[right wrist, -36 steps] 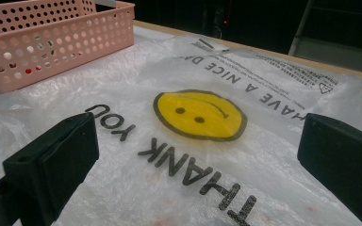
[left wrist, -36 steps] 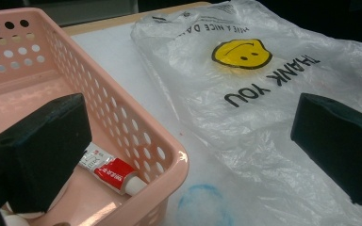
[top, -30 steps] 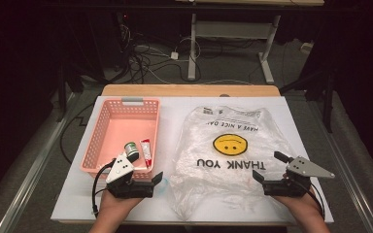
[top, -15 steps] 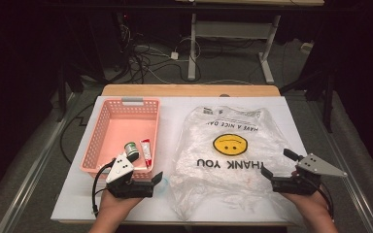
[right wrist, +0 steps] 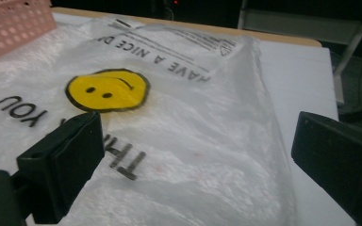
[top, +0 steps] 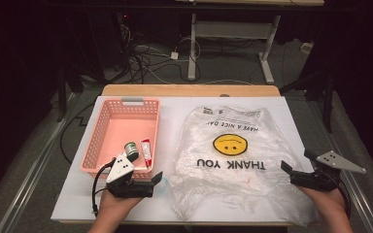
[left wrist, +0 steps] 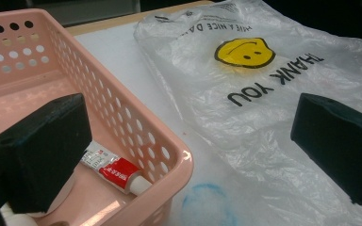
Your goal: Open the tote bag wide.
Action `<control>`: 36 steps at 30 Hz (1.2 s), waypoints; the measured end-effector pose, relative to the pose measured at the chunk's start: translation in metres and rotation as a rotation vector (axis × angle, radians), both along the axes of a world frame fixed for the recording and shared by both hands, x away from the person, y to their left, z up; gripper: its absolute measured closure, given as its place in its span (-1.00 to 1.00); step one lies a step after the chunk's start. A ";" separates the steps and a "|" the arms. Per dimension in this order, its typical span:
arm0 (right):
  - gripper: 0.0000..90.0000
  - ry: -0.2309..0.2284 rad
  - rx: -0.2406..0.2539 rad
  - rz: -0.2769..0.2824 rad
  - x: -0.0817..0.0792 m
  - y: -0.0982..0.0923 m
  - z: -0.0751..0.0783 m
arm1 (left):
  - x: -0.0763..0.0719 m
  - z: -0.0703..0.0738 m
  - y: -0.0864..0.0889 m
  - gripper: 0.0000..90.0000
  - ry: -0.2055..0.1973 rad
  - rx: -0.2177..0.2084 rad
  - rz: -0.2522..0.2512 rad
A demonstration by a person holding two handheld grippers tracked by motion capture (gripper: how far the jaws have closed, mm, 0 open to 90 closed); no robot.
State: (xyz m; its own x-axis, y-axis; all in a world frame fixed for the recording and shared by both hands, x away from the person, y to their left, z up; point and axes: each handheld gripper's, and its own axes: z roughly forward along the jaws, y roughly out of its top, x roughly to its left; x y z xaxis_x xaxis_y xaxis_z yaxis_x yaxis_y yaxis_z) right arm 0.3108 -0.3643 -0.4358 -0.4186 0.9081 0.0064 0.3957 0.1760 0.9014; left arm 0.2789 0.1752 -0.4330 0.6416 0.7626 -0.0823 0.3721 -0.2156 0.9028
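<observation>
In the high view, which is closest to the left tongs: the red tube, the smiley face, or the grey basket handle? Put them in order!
Starting from the left tongs:
1. Red tube, in the pink basket's near right corner.
2. Smiley face, on the plastic bag, to the right.
3. Grey basket handle, on the basket's far rim.

Right gripper (right wrist: 198, 165), jaws apart, low over the clear plastic bag (right wrist: 179, 117) with yellow smiley (right wrist: 107, 89); pink basket (right wrist: 14, 23) at far-left corner

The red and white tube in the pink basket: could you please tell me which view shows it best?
The left gripper view: the tube lies close, its red label clear, by the basket wall. The high view shows it small. The right gripper view catches just a basket corner.
</observation>
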 end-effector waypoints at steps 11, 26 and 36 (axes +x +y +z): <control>-0.50 0.136 0.014 -0.081 0.009 -0.027 -0.017 | 0.001 0.004 0.000 -1.00 -0.004 0.024 0.021; -0.23 0.263 0.009 -0.100 0.011 -0.034 -0.034 | 0.001 0.011 0.003 -1.00 0.016 0.072 0.037; 0.08 0.295 -0.049 -0.081 0.018 -0.028 -0.037 | -0.007 0.006 0.005 -1.00 0.007 0.085 -0.004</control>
